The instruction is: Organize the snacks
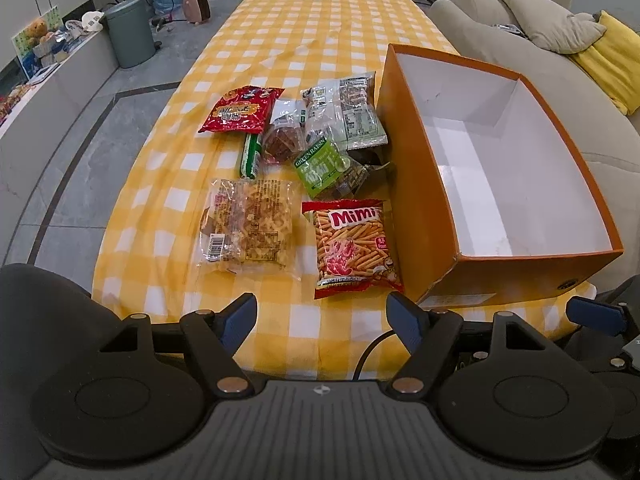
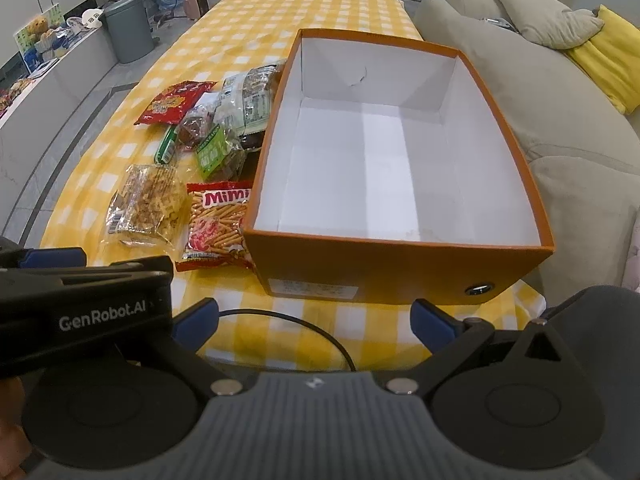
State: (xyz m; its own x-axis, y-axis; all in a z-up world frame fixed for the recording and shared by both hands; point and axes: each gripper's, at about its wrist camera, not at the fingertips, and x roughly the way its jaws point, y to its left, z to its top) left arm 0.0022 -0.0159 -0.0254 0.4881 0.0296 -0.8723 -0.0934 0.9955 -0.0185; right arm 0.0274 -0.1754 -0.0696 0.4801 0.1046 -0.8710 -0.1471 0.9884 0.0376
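Observation:
An empty orange box (image 1: 424, 200) (image 2: 384, 268) with a white inside stands on the yellow checked tablecloth (image 1: 280, 40) (image 2: 256, 24). Left of it lie several snack packs: a red Mimi bag (image 1: 352, 248) (image 2: 218, 224), a clear noodle-snack bag (image 1: 248, 226) (image 2: 150, 200), a green raisin pack (image 1: 320, 166) (image 2: 214, 152), a red bag (image 1: 242, 110) (image 2: 174, 102), a green tube (image 1: 251, 156) and clear packs (image 1: 356, 112). My left gripper (image 1: 322, 316) is open and empty at the table's near edge. My right gripper (image 2: 316, 316) is open and empty before the box.
A beige sofa (image 2: 560, 140) with grey and yellow cushions runs along the table's right side. A grey bin (image 1: 130, 32), a pink heater (image 1: 196, 8) and a plant stand on the floor at far left. A black cable (image 2: 304, 328) lies near the table's front edge.

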